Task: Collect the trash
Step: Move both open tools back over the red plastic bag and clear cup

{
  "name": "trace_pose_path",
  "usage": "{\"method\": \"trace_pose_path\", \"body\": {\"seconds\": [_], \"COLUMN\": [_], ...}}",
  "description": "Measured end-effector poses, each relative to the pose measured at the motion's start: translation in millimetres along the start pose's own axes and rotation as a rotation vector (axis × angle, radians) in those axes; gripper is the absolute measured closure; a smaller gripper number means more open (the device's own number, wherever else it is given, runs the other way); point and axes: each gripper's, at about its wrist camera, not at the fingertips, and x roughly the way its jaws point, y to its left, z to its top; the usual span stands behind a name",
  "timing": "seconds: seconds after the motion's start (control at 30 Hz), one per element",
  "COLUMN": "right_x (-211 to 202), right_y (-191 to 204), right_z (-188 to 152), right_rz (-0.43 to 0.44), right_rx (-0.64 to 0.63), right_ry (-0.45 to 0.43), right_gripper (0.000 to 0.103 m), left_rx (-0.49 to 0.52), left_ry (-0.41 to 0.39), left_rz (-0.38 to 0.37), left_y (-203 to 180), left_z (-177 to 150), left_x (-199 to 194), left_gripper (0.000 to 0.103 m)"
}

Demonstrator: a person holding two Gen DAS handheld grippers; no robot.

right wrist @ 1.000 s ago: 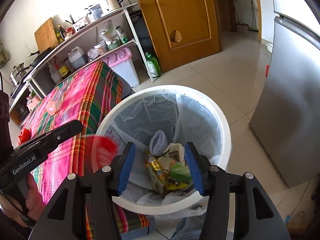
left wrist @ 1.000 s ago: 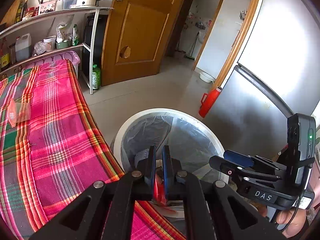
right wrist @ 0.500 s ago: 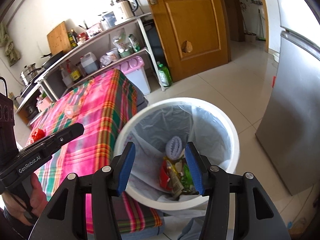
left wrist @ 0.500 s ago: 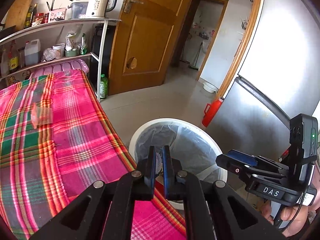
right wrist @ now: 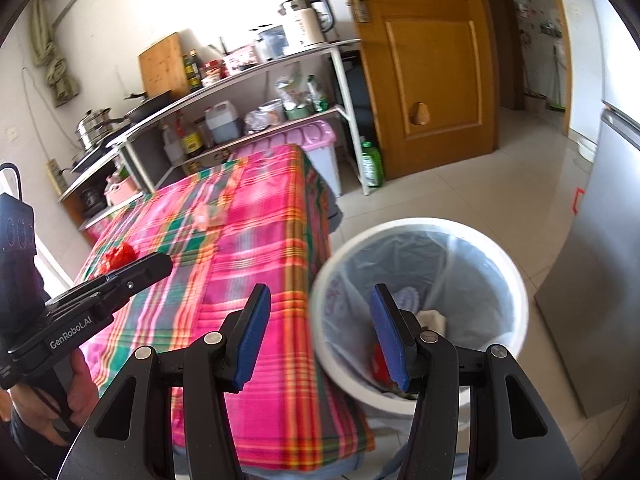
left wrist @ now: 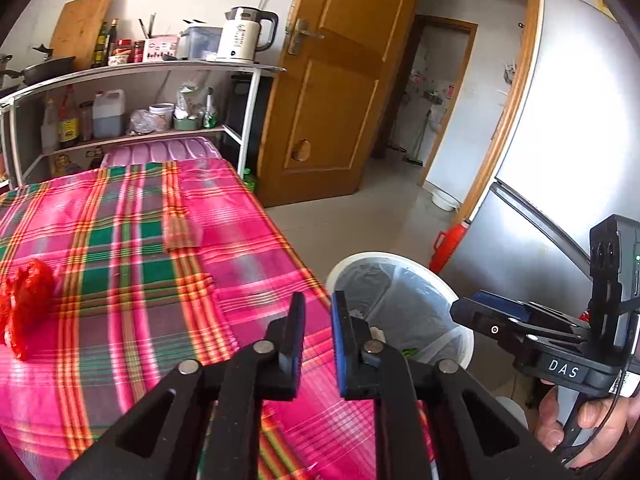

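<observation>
A white bin (right wrist: pixel 516 280) lined with a clear bag stands on the floor beside the plaid-covered table (right wrist: pixel 248 248); it holds wrappers and a pale cloth. On the cloth lie a crumpled red wrapper (left wrist: pixel 28 300) (right wrist: pixel 120 256) at the left and a clear plastic piece (left wrist: pixel 182 232) (right wrist: pixel 210 216) farther back. My left gripper (left wrist: pixel 316 320) hovers over the table's near corner, its jaws opening with nothing between them. My right gripper (right wrist: pixel 318 312) hangs between table edge and bin, open and empty. The bin (left wrist: pixel 460 296) also appears right of my left fingers.
A white metal shelf (left wrist: pixel 248 68) with a kettle (left wrist: pixel 244 36), bottles and jars lines the wall behind the table. A pink-lidded container (right wrist: pixel 316 140) stands at the table's far end. A wooden door (right wrist: pixel 432 60), a grey fridge (left wrist: pixel 560 160) and a red jug (left wrist: pixel 450 246) border the tiled floor.
Both grippers have pulled back and up from the bin toward the table. The red scrap once between my left fingers is gone, and those jaws have parted. The right jaws keep the same gap.
</observation>
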Motion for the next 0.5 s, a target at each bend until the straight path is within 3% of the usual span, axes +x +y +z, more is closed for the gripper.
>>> {"method": "trace_pose_path", "body": {"seconds": [0.5], "right_x": [21], "right_y": [58], "right_z": [1], "right_rz": [0.066], "right_rx": [-0.082], "right_ry": [0.037], "right_gripper": [0.050], "left_rx": [-0.055], "left_ry": [-0.047], "left_rz": [0.102], "left_y": [55], "left_z": [-13], "left_x": [-44], "left_gripper": [0.080]}}
